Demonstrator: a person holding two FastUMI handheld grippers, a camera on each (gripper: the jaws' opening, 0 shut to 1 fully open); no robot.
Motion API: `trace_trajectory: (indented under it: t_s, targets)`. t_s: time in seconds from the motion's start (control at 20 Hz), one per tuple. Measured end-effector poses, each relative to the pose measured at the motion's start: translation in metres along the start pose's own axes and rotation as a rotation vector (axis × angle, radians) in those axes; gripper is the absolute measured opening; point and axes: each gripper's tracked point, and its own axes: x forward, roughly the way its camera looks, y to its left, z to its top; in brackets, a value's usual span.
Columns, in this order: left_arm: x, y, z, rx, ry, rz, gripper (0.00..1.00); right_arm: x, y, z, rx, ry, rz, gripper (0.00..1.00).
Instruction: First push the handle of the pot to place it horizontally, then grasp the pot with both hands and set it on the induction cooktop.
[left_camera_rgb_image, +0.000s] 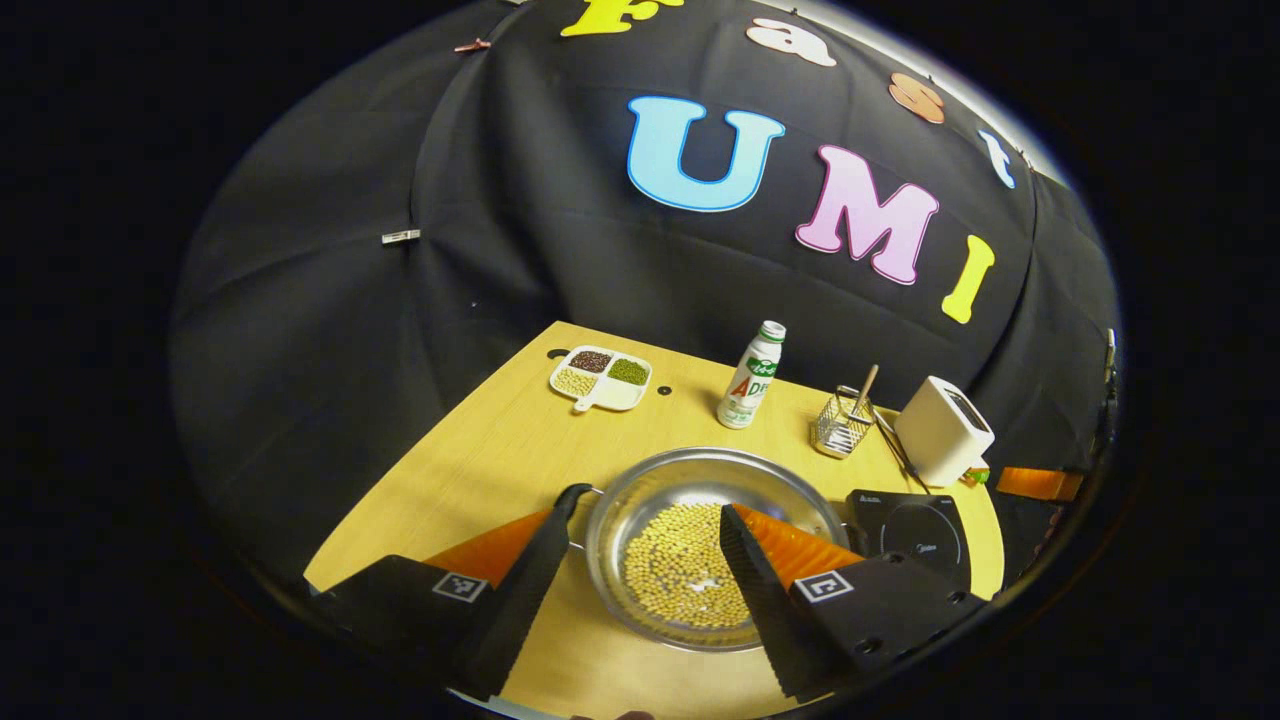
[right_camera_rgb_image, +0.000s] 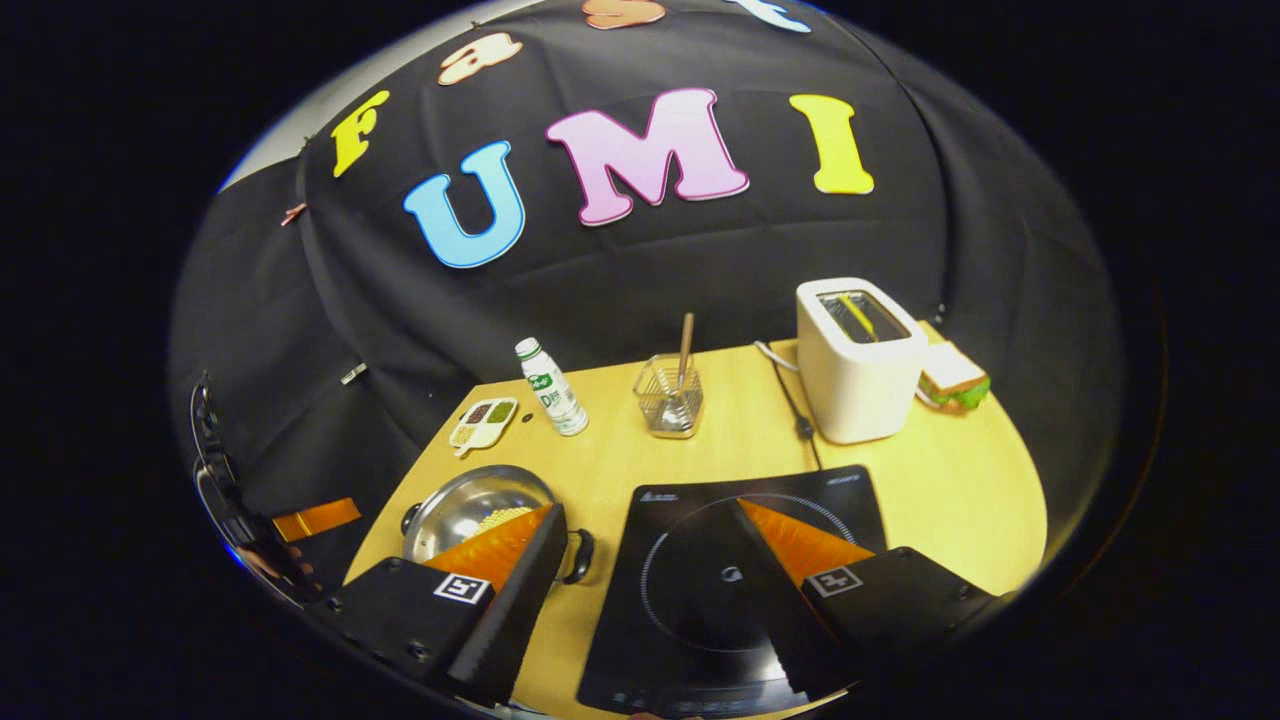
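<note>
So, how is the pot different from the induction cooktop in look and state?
The pot is round, shiny metal, while the induction cooktop is a flat, black, squarish slab. The pot holds yellow beans; the induction cooktop has nothing on its surface. The pot has side handles, one handle dark and looped; the induction cooktop has none. Both rest on the wooden table, side by side.
</note>
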Motion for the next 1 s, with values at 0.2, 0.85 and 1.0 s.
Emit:
trace_trajectory:
  t_s: [0.2,0.85,1.0]
  targets:
    - [0.029,0.04,0.001,0.055,0.008,-0.054,0.95,0.036,0.045,-0.03,-0.019,0.057,0.011,0.99]
    - [0.125,0.068,-0.038,0.0,0.084,-0.217,0.95,0.123,0.06,-0.115,-0.015,0.206,-0.093,0.99]
    - [0.137,0.063,-0.042,-0.014,0.095,-0.27,0.96,0.129,0.062,-0.129,-0.018,0.218,-0.099,1.0]
